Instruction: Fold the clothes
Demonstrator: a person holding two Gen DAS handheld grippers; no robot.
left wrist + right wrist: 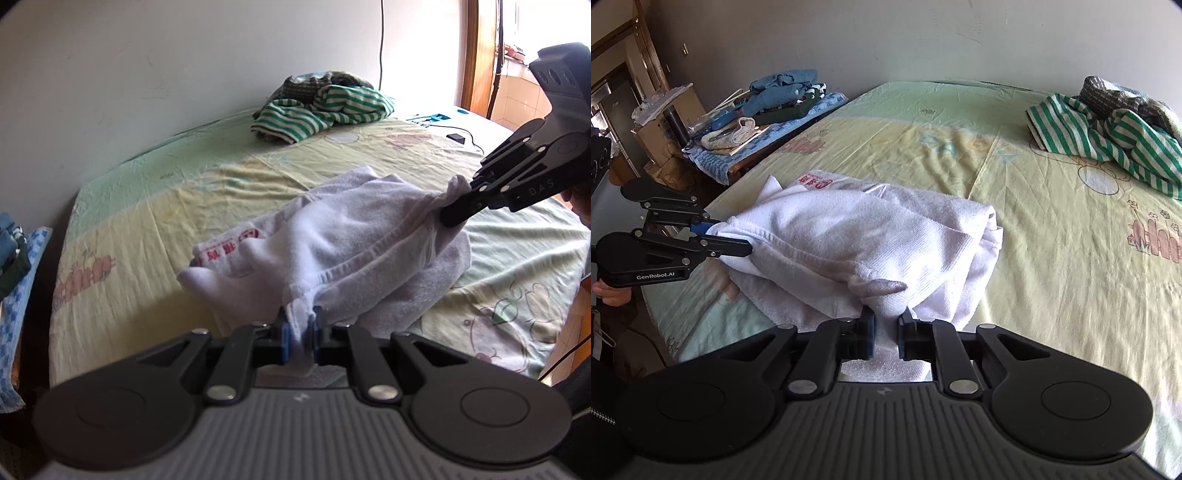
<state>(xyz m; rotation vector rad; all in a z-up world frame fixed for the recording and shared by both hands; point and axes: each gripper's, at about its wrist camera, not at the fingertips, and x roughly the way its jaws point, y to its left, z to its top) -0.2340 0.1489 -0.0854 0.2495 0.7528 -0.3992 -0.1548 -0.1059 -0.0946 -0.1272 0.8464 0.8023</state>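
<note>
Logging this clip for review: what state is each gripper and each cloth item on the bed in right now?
Left gripper: shut on the towel's corner.
Right gripper: shut on another corner.
White terry towel with red print: partly folded, held edge lifted off the bed, the rest lying on it.
Green-and-white striped garment: crumpled, unfolded, near the wall.
Yellow-green cartoon bedsheet: spread, wrinkled.

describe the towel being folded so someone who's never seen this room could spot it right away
Start at the bed with its pale yellow-green cartoon sheet. Near its front edge lies a bunched white towel, pinched at two spots by the left gripper and right gripper. Unlike the green-striped clothes by the wall, it is plain white with red printed characters.
</note>
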